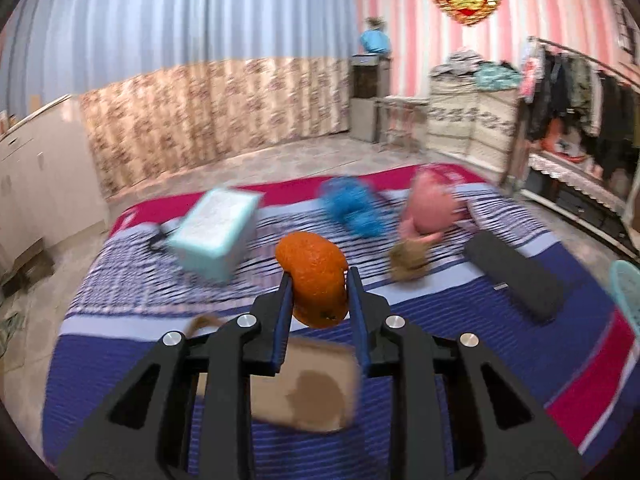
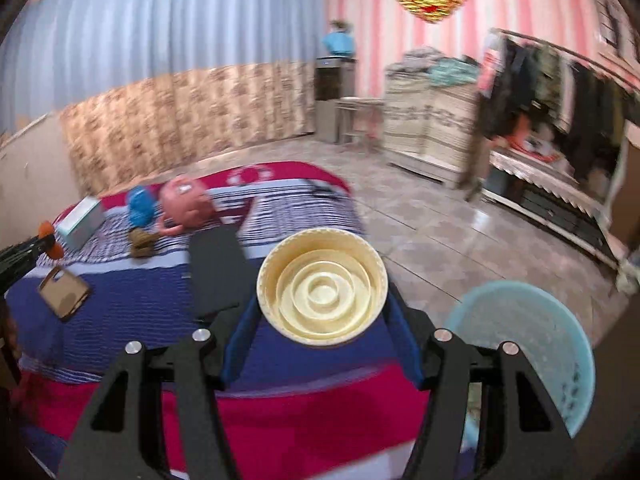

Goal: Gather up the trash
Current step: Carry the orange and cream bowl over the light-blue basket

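Observation:
My left gripper [image 1: 318,280] is shut on an orange peel [image 1: 314,280] and holds it above the striped bed [image 1: 440,320]. It also shows at the left edge of the right wrist view [image 2: 46,240]. My right gripper [image 2: 322,300] is shut on a cream round plastic lid [image 2: 322,286], held above the bed's near edge. A light blue waste basket [image 2: 532,344] stands on the floor just right of it. A brown cardboard piece [image 1: 312,388] lies on the bed under the left gripper, and a crumpled brown scrap [image 1: 408,258] lies further back.
On the bed lie a teal box [image 1: 216,236], a blue toy [image 1: 354,208], a pink plush toy [image 1: 432,200] and a long black object [image 1: 516,276]. A cabinet [image 2: 432,128] and a clothes rack [image 2: 560,92] stand beyond the tiled floor [image 2: 440,232].

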A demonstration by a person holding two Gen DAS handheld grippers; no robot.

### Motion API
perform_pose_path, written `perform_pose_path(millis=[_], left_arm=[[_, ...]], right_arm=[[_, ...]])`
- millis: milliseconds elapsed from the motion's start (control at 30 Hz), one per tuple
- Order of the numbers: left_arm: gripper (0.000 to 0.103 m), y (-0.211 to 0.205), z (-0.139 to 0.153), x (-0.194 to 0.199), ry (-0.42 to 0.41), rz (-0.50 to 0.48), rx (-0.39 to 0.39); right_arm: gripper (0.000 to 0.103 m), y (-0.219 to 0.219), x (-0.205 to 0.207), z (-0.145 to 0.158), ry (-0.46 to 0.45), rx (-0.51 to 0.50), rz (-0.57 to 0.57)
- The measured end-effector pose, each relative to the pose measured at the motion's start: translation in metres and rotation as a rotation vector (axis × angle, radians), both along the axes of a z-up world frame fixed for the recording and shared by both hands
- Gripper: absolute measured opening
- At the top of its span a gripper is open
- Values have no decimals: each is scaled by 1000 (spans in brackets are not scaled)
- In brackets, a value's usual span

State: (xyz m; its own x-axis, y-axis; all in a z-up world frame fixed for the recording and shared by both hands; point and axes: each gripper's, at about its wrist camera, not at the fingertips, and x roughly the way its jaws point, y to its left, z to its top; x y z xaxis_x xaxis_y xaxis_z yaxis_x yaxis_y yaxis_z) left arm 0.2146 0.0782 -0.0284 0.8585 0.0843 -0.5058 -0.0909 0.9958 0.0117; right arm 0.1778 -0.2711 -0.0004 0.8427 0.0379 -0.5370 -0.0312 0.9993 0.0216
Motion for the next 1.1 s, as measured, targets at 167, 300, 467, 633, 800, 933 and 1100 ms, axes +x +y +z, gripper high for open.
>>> perform_pose_path(millis=[167,300,467,633,800,933,1100], left_arm=[[25,-71,15,9,-33,-133,-17],[25,-139,18,18,-33,-253,-22],[25,-206,11,25,-14,-373,-43],[25,-260,4,33,12,-464,-48],[25,-313,-2,41,37,-551,-56],[25,-351,-6,37,42,-617,-35],[25,-385,-14,35,52,-685,-6]], right_arm=[[61,-62,-13,-10,-10,28,-144],[61,-101,-22,-17,-3,39,-230],[61,-138,-28,-28,15,67,-311],[61,-159,-31,-33,13,67,-356],[61,-176,-34,-43,18,79,-413],[61,-187,-35,-49,29,107,-442],[61,-198,-32,-59,56,127,-463]])
